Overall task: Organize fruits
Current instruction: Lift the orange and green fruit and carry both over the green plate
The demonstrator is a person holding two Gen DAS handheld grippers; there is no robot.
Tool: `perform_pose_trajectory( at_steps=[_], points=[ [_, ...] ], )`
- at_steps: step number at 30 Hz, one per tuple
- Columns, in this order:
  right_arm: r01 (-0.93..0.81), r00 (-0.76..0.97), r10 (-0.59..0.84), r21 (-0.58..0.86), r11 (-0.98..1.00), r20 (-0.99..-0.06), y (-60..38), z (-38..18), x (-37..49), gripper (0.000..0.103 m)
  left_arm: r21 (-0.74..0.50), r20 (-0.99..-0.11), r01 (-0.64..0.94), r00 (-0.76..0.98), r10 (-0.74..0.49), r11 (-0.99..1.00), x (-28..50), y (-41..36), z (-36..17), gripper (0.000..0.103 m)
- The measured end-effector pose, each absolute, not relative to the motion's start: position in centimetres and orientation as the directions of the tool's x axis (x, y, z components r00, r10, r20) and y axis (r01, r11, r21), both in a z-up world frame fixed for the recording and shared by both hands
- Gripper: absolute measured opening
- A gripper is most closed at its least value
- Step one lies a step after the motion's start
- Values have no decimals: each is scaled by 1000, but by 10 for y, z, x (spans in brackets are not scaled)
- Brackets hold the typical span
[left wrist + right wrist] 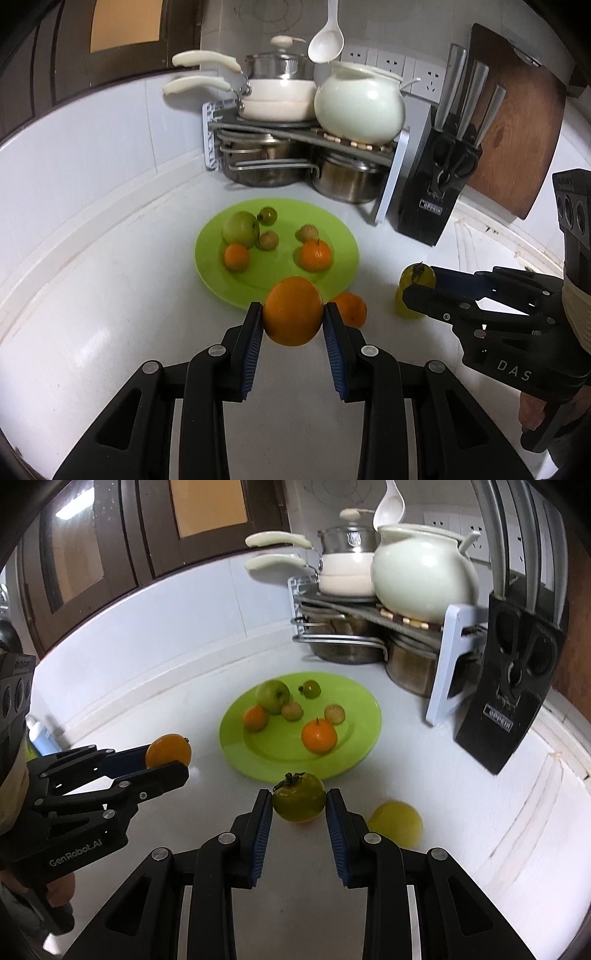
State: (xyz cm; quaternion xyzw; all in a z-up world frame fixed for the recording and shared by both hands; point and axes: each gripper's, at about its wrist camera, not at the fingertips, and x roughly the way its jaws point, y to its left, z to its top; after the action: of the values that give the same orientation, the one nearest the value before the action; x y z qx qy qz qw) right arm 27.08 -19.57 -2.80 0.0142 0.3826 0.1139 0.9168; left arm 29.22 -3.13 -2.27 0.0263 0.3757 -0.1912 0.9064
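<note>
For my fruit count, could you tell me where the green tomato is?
The right gripper holds the green tomato above the counter, just short of the green plate.

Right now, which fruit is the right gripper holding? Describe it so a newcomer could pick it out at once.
Start at the lime green plate on the white counter; just in front of its near rim, the right gripper has its jaws closed on a green tomato. Unlike the orange in the left gripper, it is dull green with a dark, dried stem cap.

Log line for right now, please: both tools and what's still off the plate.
left tool: shut on orange | right tool: shut on green tomato | off green plate: small orange, yellow fruit
</note>
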Motion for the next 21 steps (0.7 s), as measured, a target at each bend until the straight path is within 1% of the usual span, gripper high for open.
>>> perform_pose_trajectory(
  at_steps=[11,21],
  points=[
    [-214,724,220,90,973,-653,-194,-8,288,31,-65,-644,374,692,-325,925,308,-34,-1,33],
    [-238,731,231,76,968,-642,-191,1,317,31,-46,-632,377,706,-319,925,332,-39,5,33]
  ],
)
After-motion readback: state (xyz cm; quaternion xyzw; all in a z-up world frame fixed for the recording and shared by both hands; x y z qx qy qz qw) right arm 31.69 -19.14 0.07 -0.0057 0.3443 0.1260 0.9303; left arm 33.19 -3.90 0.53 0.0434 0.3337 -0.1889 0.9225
